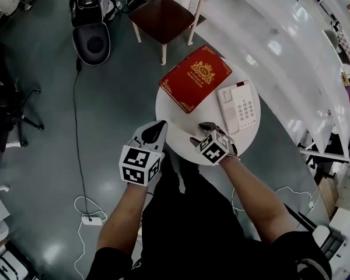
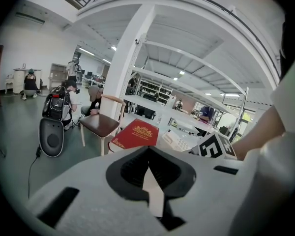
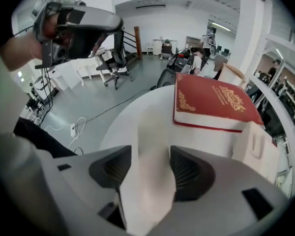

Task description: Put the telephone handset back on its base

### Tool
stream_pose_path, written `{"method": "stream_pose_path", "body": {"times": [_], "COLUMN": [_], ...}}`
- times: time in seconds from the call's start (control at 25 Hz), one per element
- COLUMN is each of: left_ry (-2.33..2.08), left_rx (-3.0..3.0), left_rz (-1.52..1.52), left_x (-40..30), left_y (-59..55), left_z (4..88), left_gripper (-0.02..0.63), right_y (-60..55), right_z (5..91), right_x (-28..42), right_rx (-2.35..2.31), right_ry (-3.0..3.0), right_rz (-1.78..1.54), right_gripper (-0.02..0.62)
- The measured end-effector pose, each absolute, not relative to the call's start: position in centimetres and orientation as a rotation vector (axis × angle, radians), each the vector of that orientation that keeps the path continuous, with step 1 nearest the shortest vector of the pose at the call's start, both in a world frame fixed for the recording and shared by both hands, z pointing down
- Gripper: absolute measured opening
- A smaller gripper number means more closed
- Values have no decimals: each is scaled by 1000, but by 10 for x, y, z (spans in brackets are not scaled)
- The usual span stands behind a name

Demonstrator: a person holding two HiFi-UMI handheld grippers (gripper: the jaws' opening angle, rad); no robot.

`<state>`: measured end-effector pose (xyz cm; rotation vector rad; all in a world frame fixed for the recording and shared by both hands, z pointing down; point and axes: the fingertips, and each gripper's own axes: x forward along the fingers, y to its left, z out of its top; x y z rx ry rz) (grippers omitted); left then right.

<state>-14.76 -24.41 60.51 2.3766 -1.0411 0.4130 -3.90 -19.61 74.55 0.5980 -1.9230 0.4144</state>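
Observation:
A white telephone (image 1: 239, 107) lies on the right side of the round white table (image 1: 181, 118), its handset (image 1: 226, 111) resting along the base's left side. In the right gripper view the phone's edge (image 3: 255, 146) shows at the right. My right gripper (image 1: 200, 132) hovers over the table's near part, left of the phone and apart from it. It is open (image 3: 151, 156), with only blurred white table between its pads. My left gripper (image 1: 157, 132) is at the table's near left edge, jaw tips together and empty (image 2: 148, 154). The phone (image 2: 176, 140) lies beyond it.
A large red book (image 1: 195, 77) lies on the table's far left, beside the phone. A wooden chair (image 1: 163, 16) stands behind the table, with a black bag (image 1: 92, 4) to its left. A cable (image 1: 76, 127) and power strip (image 1: 92, 219) lie on the floor. White shelving (image 1: 291, 51) runs along the right.

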Motion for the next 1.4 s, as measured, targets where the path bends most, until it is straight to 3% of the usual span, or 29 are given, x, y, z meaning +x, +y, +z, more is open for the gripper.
{"method": "stream_pose_path", "body": {"times": [0.92,1.4], "left_ry": [-1058,-1133], "left_rx": [2398,2451], "left_rz": [355,302], "left_x": [-168,-193], "left_y": [-252,-267], "left_z": [579,527], "left_gripper": [9,9], "right_y": [-203,-210], "right_z": [776,696], "right_x": [-46,-39], "right_rx": [528,711], "right_ry": [-1793,-1907], "right_rz": [376,448], "right_gripper": [212,212]}}
